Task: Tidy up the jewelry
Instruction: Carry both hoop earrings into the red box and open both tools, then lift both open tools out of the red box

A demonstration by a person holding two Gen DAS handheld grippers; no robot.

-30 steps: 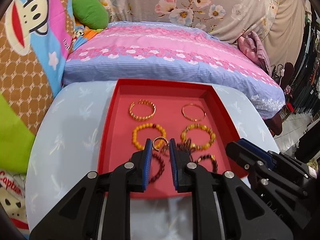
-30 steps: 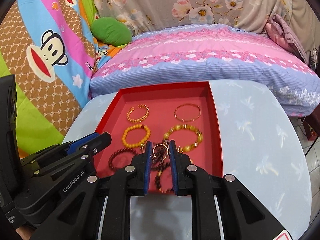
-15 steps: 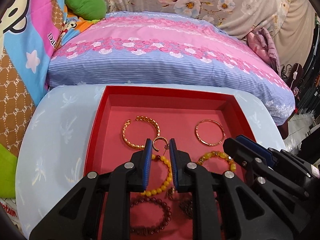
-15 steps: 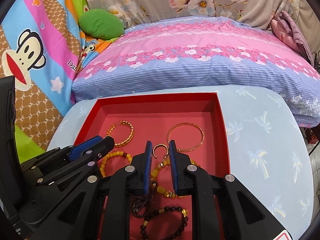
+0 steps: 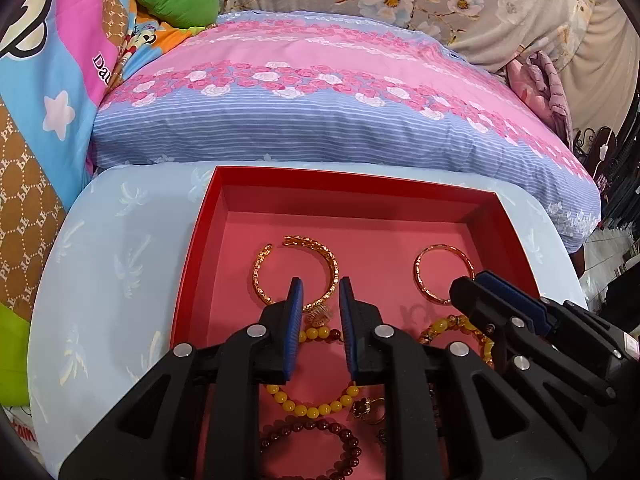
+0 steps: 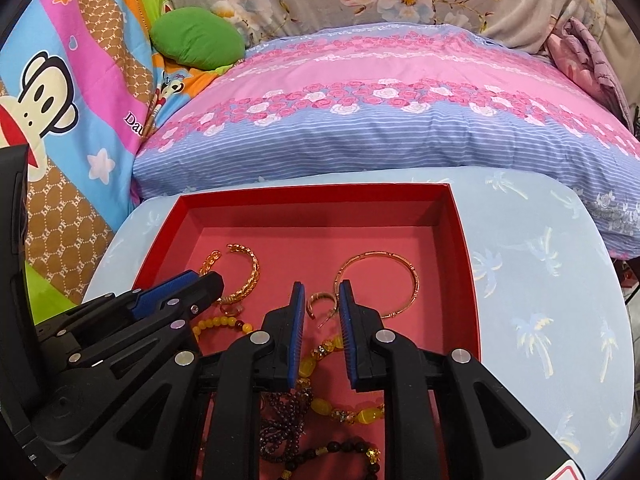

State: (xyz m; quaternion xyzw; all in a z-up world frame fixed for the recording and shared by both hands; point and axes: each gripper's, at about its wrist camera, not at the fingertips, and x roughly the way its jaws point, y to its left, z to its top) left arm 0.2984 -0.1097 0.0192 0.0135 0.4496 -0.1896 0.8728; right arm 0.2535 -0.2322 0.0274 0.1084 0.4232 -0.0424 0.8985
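A red tray point(image 5: 200, 240) point(image 6: 460, 248) holds the jewelry. My left gripper point(image 5: 319, 286) is open just above a small gold ring point(image 5: 316, 312) that lies on the tray floor by the open gold cuff bangle point(image 5: 332, 268). My right gripper point(image 6: 320, 290) is open around a small gold hoop earring point(image 6: 322, 304), which seems to rest on the tray beside the thin gold bangle point(image 6: 412, 280). A yellow bead bracelet point(image 5: 312, 408), a dark red bead bracelet point(image 5: 320, 428) and amber beads point(image 6: 344, 412) lie nearer me.
The tray sits on a light blue round table point(image 5: 112, 264) point(image 6: 540, 280). A pink and blue striped quilt point(image 5: 320, 100) lies just behind the table. A cartoon monkey blanket point(image 6: 60, 100) and a green cushion point(image 6: 196, 36) are at the left.
Both grippers moved forward to the tray's back rows. Each jaw gap has widened, and the ring and the hoop earring now lie on the tray.
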